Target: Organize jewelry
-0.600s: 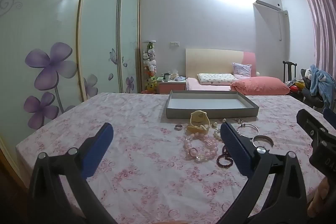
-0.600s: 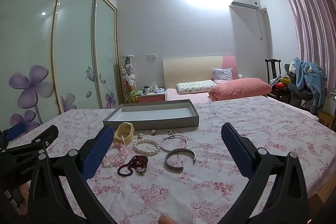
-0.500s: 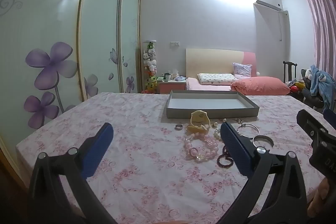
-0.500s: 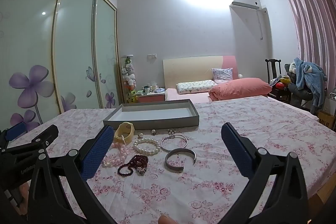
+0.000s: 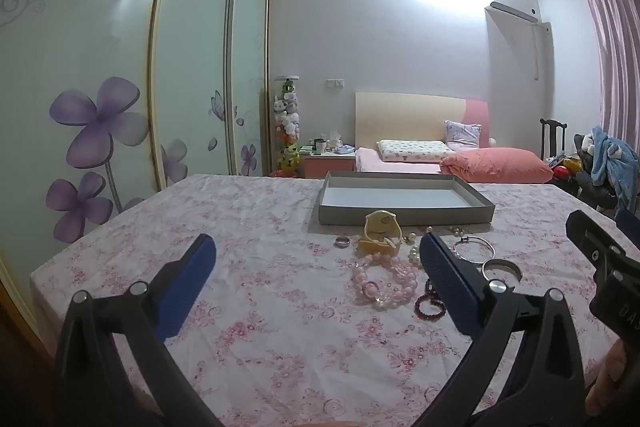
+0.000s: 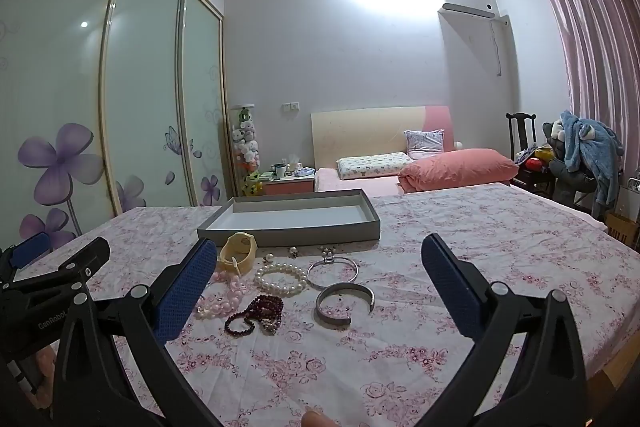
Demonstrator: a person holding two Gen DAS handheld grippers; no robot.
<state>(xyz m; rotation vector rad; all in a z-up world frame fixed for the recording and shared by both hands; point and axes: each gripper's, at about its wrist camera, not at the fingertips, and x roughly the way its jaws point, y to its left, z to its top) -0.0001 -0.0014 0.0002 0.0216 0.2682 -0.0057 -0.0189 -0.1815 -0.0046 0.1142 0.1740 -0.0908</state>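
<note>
Both tongs point(image 6: 314, 281) short of jewelry point(image 6: 280, 277).

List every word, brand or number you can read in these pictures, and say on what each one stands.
"GenRobot": on the side of the left gripper, seen in the right wrist view.
"DAS": cut off at the frame edge, on the right gripper, seen in the left wrist view.
Nothing readable on the tray or the jewelry.

A home bedroom — bed point(image 6: 360, 179), wardrobe point(image 6: 100, 107) (sliding, flowered), curtains point(image 6: 592, 47).
</note>
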